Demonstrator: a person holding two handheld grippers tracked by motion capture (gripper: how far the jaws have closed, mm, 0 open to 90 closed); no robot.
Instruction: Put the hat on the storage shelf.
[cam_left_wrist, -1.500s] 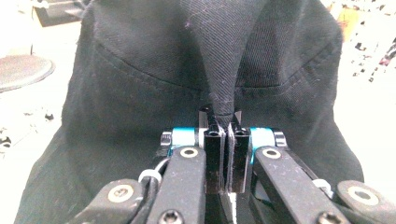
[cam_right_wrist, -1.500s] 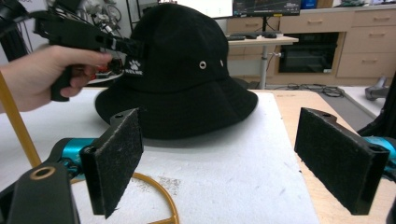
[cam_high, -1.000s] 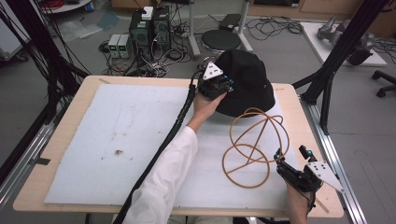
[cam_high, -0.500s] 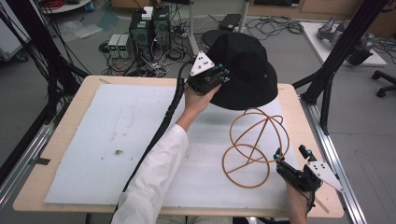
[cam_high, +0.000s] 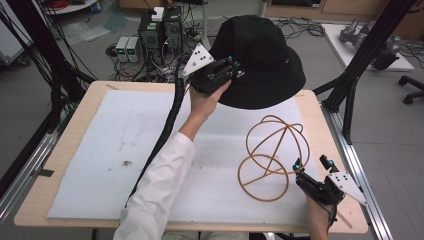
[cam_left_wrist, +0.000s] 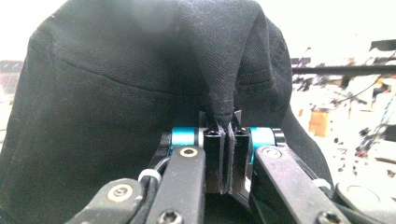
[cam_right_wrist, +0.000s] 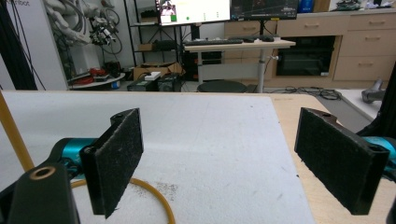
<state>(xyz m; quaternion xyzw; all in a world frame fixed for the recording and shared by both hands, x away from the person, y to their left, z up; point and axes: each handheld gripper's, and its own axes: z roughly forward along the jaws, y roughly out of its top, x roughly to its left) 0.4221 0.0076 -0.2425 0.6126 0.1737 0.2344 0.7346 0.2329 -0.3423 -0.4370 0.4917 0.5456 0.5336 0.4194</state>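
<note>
Hat (cam_high: 262, 60) first: from the high view I see the black hat off the desk (cam_high: 75, 150) now, held up above the far edge near the far right corner, where a second ago it still lay flat on the white mat (cam_high: 115, 130). My left gripper (cam_high: 227, 75) has gone up with it, and the hand (cam_high: 205, 100) under it is raised too. That tells me the pick-up worked, and I think the next step is to carry the hat over to the wire stand (cam_high: 272, 157), which sits on the mat near the right edge, well apart from the hat. My right gripper (cam_high: 312, 172) waits at the near right corner, just beside the foot of the stand, and it has not moved. From the left gripper view, the jaws are clenched tight on a fold of the hat (cam_left_wrist: 140, 84), with the cloth pinched flat between them, and the rest of the hat hangs loose around them. From the right gripper view, my right gripper (cam_right_wrist: 219, 158) has its jaws spread wide with nothing between them, and a bit of the wire stand (cam_right_wrist: 149, 196) curls across the mat under the left jaw.
</note>
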